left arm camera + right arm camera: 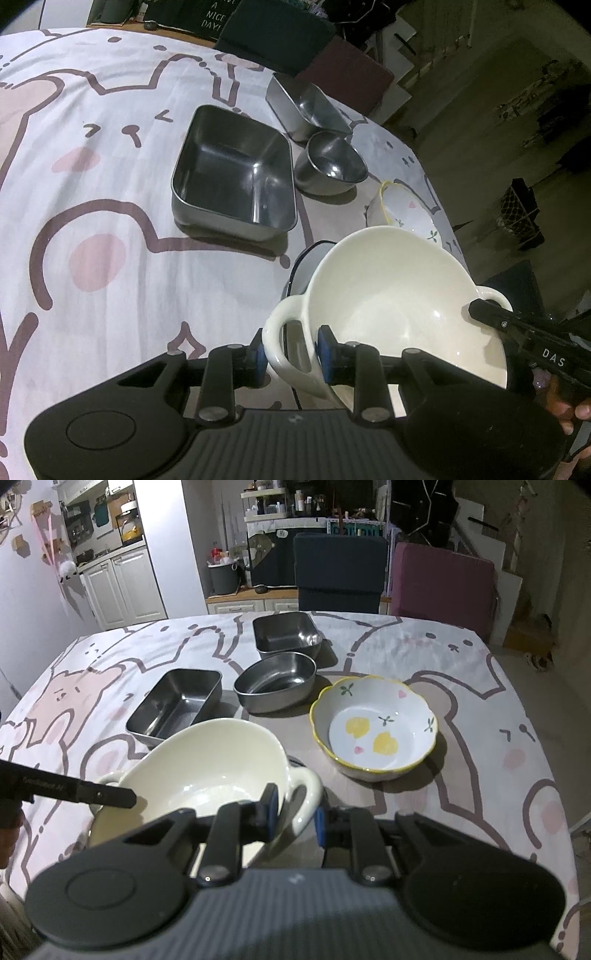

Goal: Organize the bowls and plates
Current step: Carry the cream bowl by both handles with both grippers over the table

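- The left gripper (290, 356) is clenched on the near loop handle of a cream two-handled bowl (399, 295); its blue pads (325, 356) sit on either side of the handle's wall.
- The right gripper (294, 818) clasps the bowl's other handle (306, 788), one blue pad inside the rim and one outside the loop.
- The cream bowl (207, 760) hangs tilted between the two grippers, above a dark-rimmed dish (301, 271) that shows just beyond the left gripper's fingers.
- Ahead of the left gripper and slightly to its left sits a rectangular steel tray (234, 175); beyond it to the right are a rounded steel bowl (330, 166) and, farther still, a square steel container (306, 107).
- Ahead and to the right of the right gripper rests a scalloped yellow-rimmed bowl (373, 727) painted with lemons and leaves, well apart from the steel pieces.
- Everything stands on a table under a white cloth with pink cartoon figures (480, 686).
- Past the table's far edge, from the right gripper's view, stand a dark blue chair (340, 572) and a maroon chair (441, 583).
- Part of a person's hand (565, 406) shows behind the right gripper's arm.
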Motion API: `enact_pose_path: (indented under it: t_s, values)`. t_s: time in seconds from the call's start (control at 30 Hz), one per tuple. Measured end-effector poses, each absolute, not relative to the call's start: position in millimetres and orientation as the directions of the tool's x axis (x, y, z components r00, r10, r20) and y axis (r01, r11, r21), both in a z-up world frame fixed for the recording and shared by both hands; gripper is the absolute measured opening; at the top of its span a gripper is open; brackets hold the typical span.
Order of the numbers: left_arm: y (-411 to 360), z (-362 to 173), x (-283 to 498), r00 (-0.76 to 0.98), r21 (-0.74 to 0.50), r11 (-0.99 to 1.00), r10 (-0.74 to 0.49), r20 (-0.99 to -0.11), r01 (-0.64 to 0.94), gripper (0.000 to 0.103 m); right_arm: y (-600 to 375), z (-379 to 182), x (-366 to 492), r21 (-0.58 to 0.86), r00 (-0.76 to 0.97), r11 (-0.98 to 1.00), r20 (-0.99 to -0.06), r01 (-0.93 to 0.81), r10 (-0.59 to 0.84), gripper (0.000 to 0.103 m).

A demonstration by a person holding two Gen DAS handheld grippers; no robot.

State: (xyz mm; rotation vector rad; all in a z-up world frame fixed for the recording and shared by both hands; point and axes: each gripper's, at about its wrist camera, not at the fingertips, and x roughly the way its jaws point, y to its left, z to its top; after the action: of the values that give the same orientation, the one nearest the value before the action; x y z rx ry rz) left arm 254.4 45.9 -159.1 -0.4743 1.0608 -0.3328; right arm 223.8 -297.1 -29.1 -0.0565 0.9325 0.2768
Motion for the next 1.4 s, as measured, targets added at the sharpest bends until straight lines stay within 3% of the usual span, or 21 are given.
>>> enact_pose_path:
  t_s: [1.4]
  values:
    - [27.8,-172.8,265.6,0.401,-0.432,0.9,-0.415,-0.817,0.05,0.032,-303.4,-57.6,240.6,0.112,0.433,0.976,-0.883,-0.185,0.184,0.025]
